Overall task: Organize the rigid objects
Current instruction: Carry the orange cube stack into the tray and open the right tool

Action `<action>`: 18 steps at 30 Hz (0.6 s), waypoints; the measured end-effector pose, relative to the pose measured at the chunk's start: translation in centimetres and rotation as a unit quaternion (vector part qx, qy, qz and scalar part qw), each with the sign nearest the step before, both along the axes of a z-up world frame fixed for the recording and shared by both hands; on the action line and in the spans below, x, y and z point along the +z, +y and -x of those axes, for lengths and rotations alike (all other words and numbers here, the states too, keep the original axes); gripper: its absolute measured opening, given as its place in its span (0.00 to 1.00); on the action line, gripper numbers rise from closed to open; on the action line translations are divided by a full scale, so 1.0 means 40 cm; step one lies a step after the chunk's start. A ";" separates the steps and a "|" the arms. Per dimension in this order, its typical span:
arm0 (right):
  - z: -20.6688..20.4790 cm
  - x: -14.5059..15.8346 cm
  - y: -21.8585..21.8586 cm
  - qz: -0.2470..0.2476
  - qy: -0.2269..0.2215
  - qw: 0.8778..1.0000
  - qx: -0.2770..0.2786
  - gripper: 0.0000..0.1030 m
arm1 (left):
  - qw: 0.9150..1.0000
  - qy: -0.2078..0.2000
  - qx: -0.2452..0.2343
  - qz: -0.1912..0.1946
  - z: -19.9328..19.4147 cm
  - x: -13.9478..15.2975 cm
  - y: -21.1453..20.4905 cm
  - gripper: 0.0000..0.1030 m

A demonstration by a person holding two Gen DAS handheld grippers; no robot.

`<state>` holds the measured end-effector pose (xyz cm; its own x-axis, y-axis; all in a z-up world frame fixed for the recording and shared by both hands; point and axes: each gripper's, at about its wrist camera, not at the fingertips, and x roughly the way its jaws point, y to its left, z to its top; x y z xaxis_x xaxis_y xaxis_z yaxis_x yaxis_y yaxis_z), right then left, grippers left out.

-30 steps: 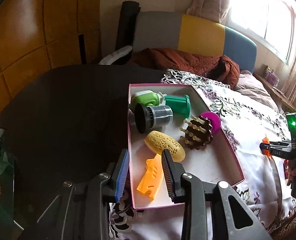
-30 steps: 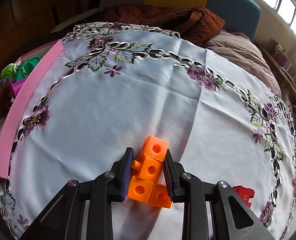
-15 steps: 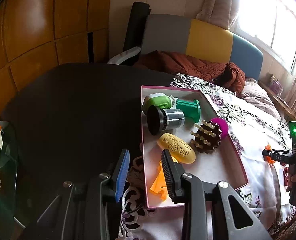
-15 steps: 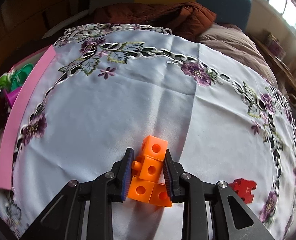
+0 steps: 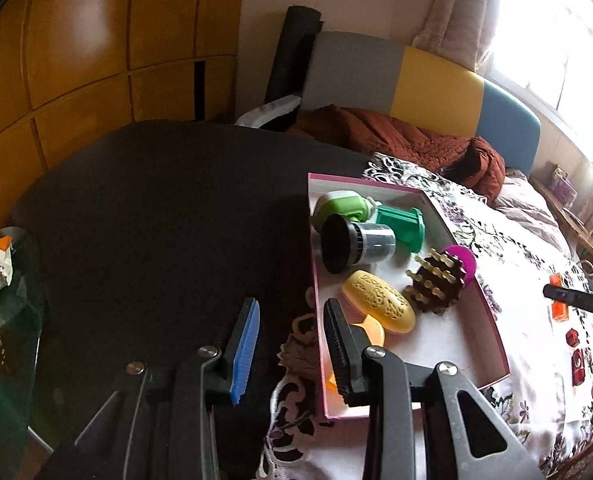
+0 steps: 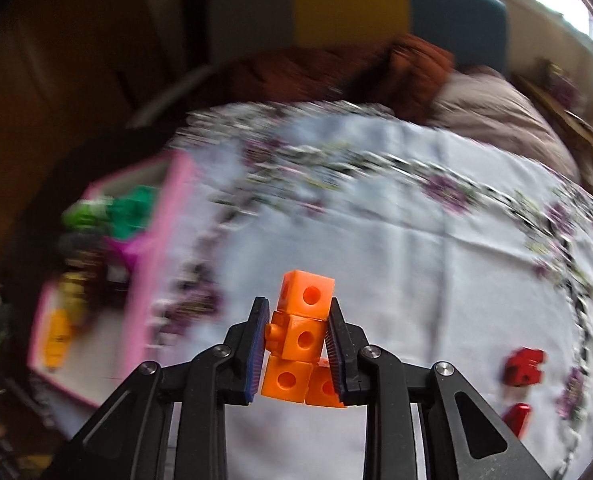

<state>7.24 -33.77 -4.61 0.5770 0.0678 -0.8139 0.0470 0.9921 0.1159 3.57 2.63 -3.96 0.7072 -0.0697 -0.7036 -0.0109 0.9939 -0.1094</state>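
Right wrist view: your right hand-held gripper [image 6: 296,340] is clamped on the orange block cluster [image 6: 298,340], both pads pressing its sides; one cube sticks out past the fingertips and two more sit lower between the jaws. The cluster hangs above the white floral tablecloth [image 6: 416,260], and the background is smeared with motion blur. Two red pieces [image 6: 524,366] lie on the cloth to the right of the gripper. To the left sits the pink box [image 6: 144,280], its contents blurred into green, magenta and yellow patches.

In the left wrist view, your left hand-held gripper [image 5: 290,344] has its jaws parted with nothing between them; it hovers over the near left corner of the pink box [image 5: 492,328], straddling its left wall. Inside the box lie a green-and-white case [image 5: 338,208], a green spool [image 5: 402,222], a black-capped grey cylinder [image 5: 356,244], a yellow patterned oval [image 5: 380,306], a brown studded piece [image 5: 434,284] with a magenta disc [image 5: 462,258] behind it, and an orange piece [image 5: 372,330] partly hidden by the right finger. The box sits half on the dark tabletop [image 5: 156,220], half on the cloth.
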 end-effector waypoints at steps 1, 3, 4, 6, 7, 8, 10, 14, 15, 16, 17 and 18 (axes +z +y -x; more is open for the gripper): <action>0.001 0.017 0.038 -0.008 -0.009 1.000 0.023 0.27 | 1.000 0.000 0.002 0.001 0.000 0.000 0.003 0.32; 0.001 0.039 0.105 -0.020 -0.022 0.998 0.060 0.27 | 1.000 -0.001 0.009 0.000 -0.001 0.001 0.013 0.32; 0.001 0.051 0.148 -0.028 -0.029 0.996 0.084 0.27 | 1.000 -0.001 0.012 0.000 -0.001 0.002 0.019 0.32; -0.001 0.060 0.227 -0.045 -0.031 0.991 0.126 0.27 | 1.000 -0.002 0.018 0.001 -0.002 0.002 0.029 0.32; -0.001 0.057 0.255 -0.049 -0.028 0.989 0.137 0.27 | 1.000 -0.002 0.020 0.001 -0.002 0.002 0.032 0.32; -0.003 0.049 0.293 -0.055 -0.019 0.986 0.155 0.27 | 1.000 -0.001 0.021 0.001 -0.002 0.001 0.035 0.32; -0.009 0.014 0.378 -0.058 0.006 0.979 0.195 0.27 | 1.000 0.001 0.023 0.003 -0.003 -0.002 0.039 0.32; -0.025 -0.071 0.493 -0.041 0.051 0.971 0.230 0.28 | 1.000 0.006 0.019 0.003 -0.004 -0.010 0.035 0.32; -0.030 -0.093 0.512 -0.040 0.064 0.969 0.234 0.28 | 1.000 0.007 0.017 0.003 -0.004 -0.012 0.034 0.32; -0.033 -0.110 0.522 -0.041 0.072 0.968 0.238 0.28 | 1.000 0.008 0.016 0.003 -0.003 -0.013 0.033 0.32; -0.035 -0.126 0.535 -0.041 0.080 0.966 0.242 0.30 | 1.000 0.009 0.015 0.003 -0.003 -0.014 0.033 0.32; -0.034 -0.137 0.544 -0.038 0.082 0.966 0.242 0.32 | 1.000 0.009 0.015 0.003 -0.003 -0.015 0.032 0.32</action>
<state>8.58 -12.00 -10.07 0.3260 0.3608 -0.8738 -0.3969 0.8911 0.2199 3.69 3.92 -4.57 0.6966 -0.0528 -0.7155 -0.0427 0.9925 -0.1149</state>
